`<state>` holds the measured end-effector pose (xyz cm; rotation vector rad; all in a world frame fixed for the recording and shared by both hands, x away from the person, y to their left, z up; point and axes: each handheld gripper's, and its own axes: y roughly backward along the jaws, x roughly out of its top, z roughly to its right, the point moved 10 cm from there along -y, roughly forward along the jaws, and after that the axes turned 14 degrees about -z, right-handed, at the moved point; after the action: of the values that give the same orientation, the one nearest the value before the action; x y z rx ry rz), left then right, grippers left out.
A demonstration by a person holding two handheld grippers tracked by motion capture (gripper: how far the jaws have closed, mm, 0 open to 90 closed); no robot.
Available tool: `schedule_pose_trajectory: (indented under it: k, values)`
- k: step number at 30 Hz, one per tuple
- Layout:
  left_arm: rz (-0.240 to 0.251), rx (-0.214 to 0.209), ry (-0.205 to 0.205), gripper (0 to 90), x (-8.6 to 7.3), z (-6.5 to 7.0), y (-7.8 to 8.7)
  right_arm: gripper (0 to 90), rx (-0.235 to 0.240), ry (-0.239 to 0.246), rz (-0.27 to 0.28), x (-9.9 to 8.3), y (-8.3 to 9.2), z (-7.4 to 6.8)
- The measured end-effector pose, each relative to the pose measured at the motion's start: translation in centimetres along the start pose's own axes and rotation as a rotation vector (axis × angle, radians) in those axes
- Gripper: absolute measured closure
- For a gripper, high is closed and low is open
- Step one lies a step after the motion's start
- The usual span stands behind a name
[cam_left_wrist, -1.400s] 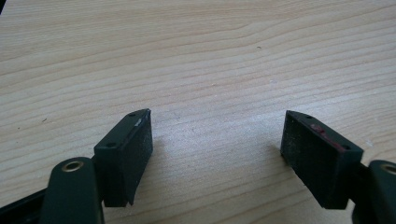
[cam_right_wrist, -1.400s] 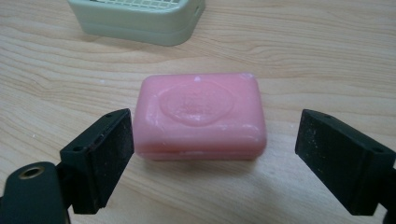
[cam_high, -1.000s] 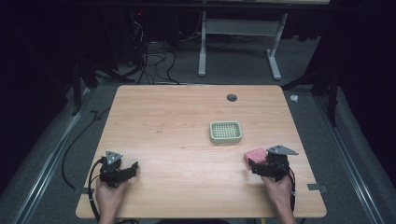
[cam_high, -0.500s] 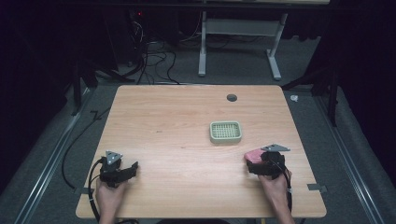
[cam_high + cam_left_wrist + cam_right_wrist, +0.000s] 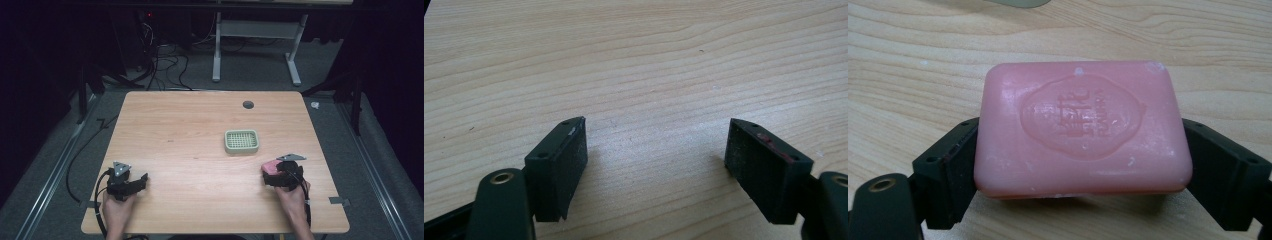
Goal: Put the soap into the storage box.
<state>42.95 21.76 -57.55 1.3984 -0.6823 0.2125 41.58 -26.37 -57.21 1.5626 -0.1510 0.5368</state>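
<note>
A pink bar of soap with an embossed oval stamp lies flat between the jaws of my right gripper, which press on its two short sides. In the high view that soap shows at the front of my right gripper, near the table's right front. A pale green slotted soap dish sits a little further back and to the left of it. My left gripper stands open over bare wood, nothing between its pads; in the high view the left gripper rests at the left front.
The wooden table has a round cable hole near its far edge. The soap dish's edge shows at the top of the right gripper view. Cables and a desk frame lie on the floor beyond the table.
My right gripper with the soap has shifted slightly left and forward across the table. The left gripper has not moved.
</note>
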Motion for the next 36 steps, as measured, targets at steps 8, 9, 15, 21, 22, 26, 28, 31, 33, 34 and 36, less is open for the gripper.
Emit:
schedule_pose_trajectory:
  k: [8, 9, 15, 21, 22, 26, 28, 31, 33, 34, 36]
  values:
    - [0.0, 0.0, 0.0, 25.4, 0.0, 0.0, 0.0, 12.7, 0.001, 0.0, -0.022, 0.2, -0.1, -0.2]
    - [0.0, 0.0, 0.0, 25.4, 0.0, 0.0, 0.0, 13.1, 0.005, 0.002, -0.021, 0.3, -0.1, -0.2]
    - [0.0, 0.0, 0.0, 25.4, 0.0, 0.0, 0.0, 13.5, 0.007, -0.001, -0.027, 0.2, 0.0, -0.3]
    - [0.0, 0.0, 0.0, 25.4, 0.0, 0.0, 0.0, 13.8, 0.003, -0.004, -0.022, 0.1, 0.0, -0.4]
    - [0.0, 0.0, 0.0, 25.4, 0.0, 0.0, 0.0, 13.8, 0.005, -0.005, -0.021, 0.2, 0.0, -0.4]
    - [0.0, 0.0, 0.0, 25.4, 0.0, 0.0, 0.0, 13.9, 0.019, -0.007, -0.018, 0.2, 0.1, -0.5]
    - [0.0, 0.0, 0.0, 25.4, 0.0, 0.0, 0.0, 13.9, 0.021, -0.011, -0.01, 0.2, 0.2, -0.6]
    - [0.0, 0.0, 0.0, 25.4, 0.0, 0.0, 0.0, 13.9, 0.028, -0.014, 0.014, 0.4, 0.5, -0.6]
    - [0.0, 0.0, 0.0, 25.4, 0.0, 0.0, 0.0, 13.9, 0.036, -0.021, 0.022, 0.6, 0.7, -0.6]
    - [0.0, 0.0, 0.0, 25.4, 0.0, 0.0, 0.0, 13.9, 0.039, -0.022, 0.022, 0.6, 0.8, -0.6]
    - [0.0, 0.001, 0.0, 25.4, 0.0, 0.0, 0.0, 13.9, 0.041, -0.021, 0.026, 0.7, 1.0, -0.6]
